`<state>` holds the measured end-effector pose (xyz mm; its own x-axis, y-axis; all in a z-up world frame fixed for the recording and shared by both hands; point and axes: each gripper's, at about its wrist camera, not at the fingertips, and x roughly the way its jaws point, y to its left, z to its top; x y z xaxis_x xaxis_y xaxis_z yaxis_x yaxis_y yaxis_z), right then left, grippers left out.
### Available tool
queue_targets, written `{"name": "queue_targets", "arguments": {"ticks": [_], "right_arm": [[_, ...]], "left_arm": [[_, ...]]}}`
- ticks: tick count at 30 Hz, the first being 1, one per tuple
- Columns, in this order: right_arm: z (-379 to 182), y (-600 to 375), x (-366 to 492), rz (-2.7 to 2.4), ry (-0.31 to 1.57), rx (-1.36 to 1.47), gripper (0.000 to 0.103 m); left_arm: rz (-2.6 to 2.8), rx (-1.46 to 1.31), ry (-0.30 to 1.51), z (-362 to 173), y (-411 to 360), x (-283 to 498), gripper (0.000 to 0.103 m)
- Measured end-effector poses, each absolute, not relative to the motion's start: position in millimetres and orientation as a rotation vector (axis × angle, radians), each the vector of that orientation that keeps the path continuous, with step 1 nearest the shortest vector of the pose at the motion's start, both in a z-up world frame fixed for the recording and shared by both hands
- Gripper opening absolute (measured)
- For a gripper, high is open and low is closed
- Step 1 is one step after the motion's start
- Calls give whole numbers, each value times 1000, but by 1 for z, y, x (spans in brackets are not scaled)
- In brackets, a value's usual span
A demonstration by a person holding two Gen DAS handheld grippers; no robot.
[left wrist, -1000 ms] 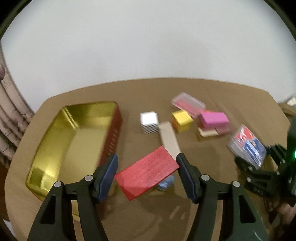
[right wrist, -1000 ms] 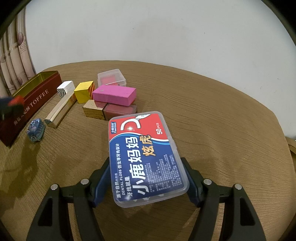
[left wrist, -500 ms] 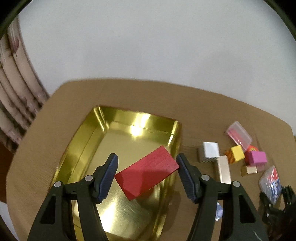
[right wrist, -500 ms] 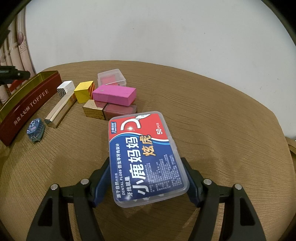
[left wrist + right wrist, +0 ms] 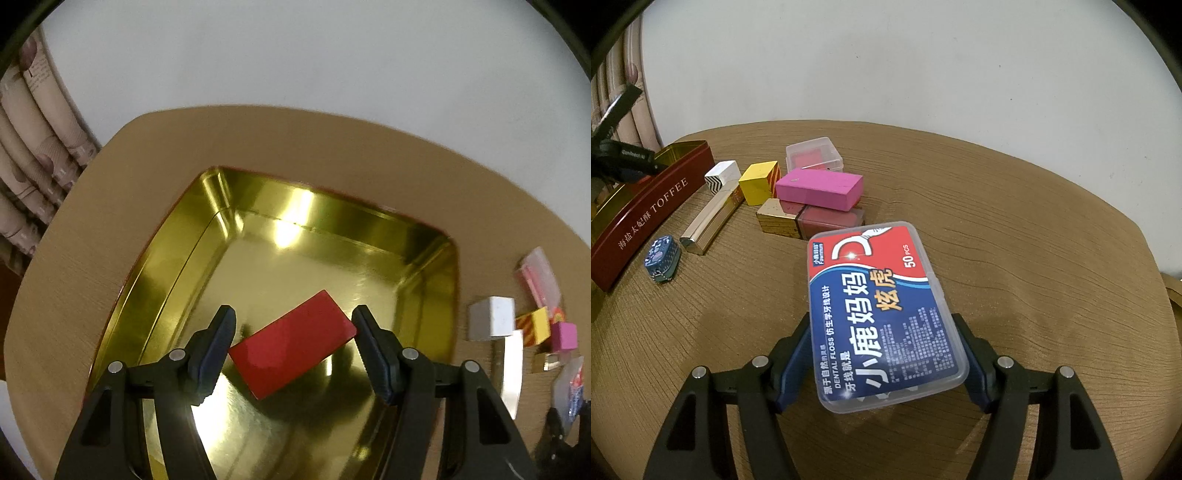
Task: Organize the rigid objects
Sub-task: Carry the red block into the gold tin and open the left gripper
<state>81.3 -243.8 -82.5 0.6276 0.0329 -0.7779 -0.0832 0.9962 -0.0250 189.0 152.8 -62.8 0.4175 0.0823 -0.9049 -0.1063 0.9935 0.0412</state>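
Above tin, block between jaws

The left gripper points steeply down, pads clamped on a red block; the right gripper tilts down, gripping a floss box.

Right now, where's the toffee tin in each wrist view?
Left wrist: toffee tin fills the centre, gold inside facing up, under the red block held in the left gripper.
Right wrist: far left edge, red lettered side showing.
Shared landmark: white striped cube beside the tin.
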Motion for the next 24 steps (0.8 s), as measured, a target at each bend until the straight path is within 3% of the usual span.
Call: {"name": "queue_targets", "arguments": {"ticks": [8, 13, 24], "right_arm": [[-82, -243, 81, 66, 891, -61, 71], [-83, -243, 81, 66, 891, -61, 71], [-82, -243, 81, 67, 896, -58, 71]], "left_arm": [[148, -2, 1155, -74, 155, 192, 63], [154, 15, 1149, -73, 156, 191, 69], [125, 95, 984, -28, 138, 142, 71]]}}
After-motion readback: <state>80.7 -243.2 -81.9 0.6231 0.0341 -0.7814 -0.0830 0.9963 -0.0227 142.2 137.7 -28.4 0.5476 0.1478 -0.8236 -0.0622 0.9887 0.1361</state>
